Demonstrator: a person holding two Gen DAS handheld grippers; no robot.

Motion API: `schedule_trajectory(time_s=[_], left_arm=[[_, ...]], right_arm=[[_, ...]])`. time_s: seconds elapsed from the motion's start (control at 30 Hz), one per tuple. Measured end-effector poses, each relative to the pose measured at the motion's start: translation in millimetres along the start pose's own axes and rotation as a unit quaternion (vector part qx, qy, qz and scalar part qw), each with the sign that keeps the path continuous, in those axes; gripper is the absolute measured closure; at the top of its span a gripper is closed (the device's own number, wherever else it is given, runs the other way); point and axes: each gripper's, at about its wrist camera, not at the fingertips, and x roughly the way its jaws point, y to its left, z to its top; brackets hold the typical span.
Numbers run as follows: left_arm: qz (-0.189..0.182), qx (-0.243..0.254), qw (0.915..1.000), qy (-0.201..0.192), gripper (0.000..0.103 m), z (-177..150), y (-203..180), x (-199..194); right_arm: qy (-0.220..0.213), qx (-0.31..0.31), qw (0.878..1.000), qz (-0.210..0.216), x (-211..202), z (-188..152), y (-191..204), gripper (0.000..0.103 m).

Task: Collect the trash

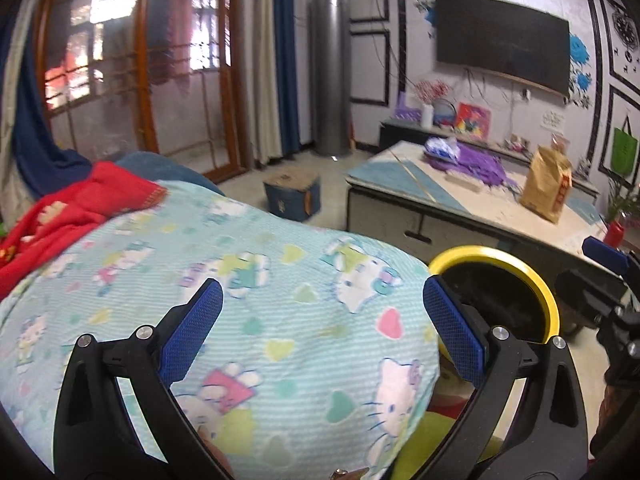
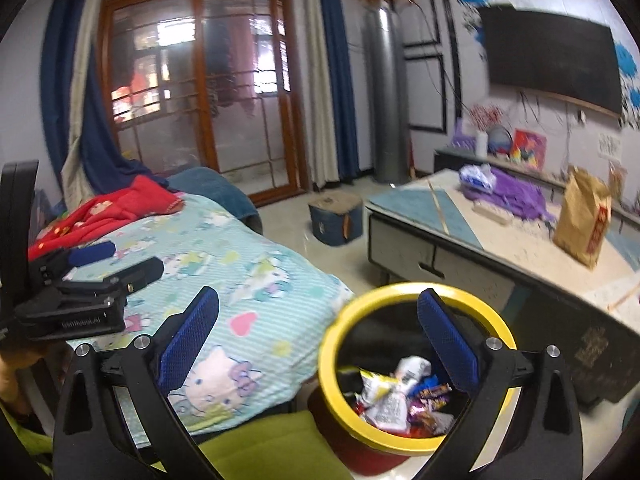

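Both your tools, left tool (image 1: 322,332) and right tool (image 2: 318,338), gape wide, empty. Crumpled wrappers (image 2: 400,394) lie inside the yellow-rimmed round bin (image 2: 416,364) on the floor, between the cartoon-print bedspread (image 2: 224,280) and the pale tabletop (image 2: 532,240). Blur hides their labels.

The table (image 2: 460,216) is loaded with a brown paper bag (image 2: 582,216) and a purple bundle (image 2: 516,194) — a yellow-rimmed bin (image 2: 332,364) and a blue box (image 2: 334,218) are set on the floor (image 2: 296,208).
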Motion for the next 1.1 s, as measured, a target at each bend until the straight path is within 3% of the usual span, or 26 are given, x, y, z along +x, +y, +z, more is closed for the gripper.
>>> schedule_trajectory(time_s=[0.17, 0.33, 0.43, 0.63, 1.1], left_arm=[[0.026, -0.003, 0.9986, -0.047, 0.011, -4, 14, -32], [0.026, 0.009, 0.9963, -0.081, 0.011, -18, 16, -59], [0.030, 0.010, 0.9951, -0.094, 0.011, -29, 17, -69], [0.033, -0.028, 0.9962, -0.075, 0.011, -41, 31, -65], [0.024, -0.031, 0.9967, -0.072, 0.011, -46, 30, -63]], right_arm=[[-0.062, 0.010, 0.998, -0.005, -19, -5, 21, 0.006], [-0.090, -0.010, 0.996, 0.003, -34, -14, 45, 0.006], [-0.114, -0.031, 0.993, -0.016, -43, -18, 54, 0.006], [-0.099, -0.040, 0.994, -0.021, -34, -32, 59, 0.006], [-0.084, -0.033, 0.996, -0.017, -27, -36, 59, 0.006]])
